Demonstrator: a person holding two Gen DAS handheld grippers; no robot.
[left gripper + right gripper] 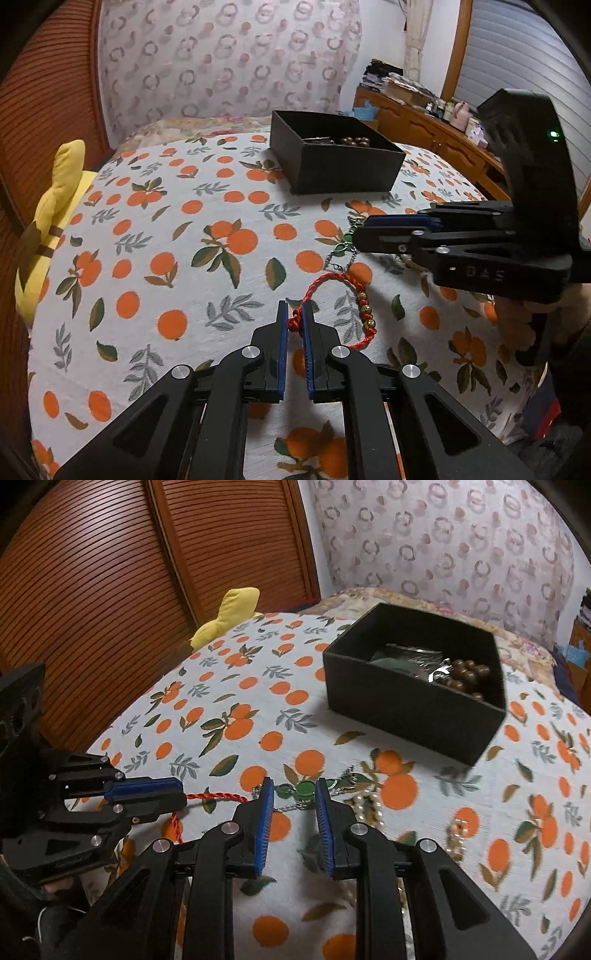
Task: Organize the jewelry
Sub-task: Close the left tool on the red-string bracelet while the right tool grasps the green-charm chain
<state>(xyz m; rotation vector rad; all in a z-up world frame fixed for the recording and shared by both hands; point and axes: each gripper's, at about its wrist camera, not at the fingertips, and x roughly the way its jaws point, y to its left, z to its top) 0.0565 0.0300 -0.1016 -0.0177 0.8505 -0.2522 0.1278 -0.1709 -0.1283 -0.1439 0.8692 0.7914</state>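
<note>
- The red cord bracelet lies on the cloth near the front edge, its knotted end pinched between the closed fingers of the left gripper; most of the loop with its gold beads rests on the cloth, so it looks gripped but not yet carried off.
- The right gripper hovers with fingers apart over the green-bead chain, clamped on nothing.
- A pearl strand lies just right of that chain, untouched.
- The black box stands well apart toward the far side, already holding brown beads, something metallic and a dark green piece.
- Judgement: about half done; some pieces are boxed, three are left.
- Count: one box, two grippers, three pieces on the cloth, at least three in the box, though its contents are partly hidden.
- One yellow plush at the bed's edge.
</note>
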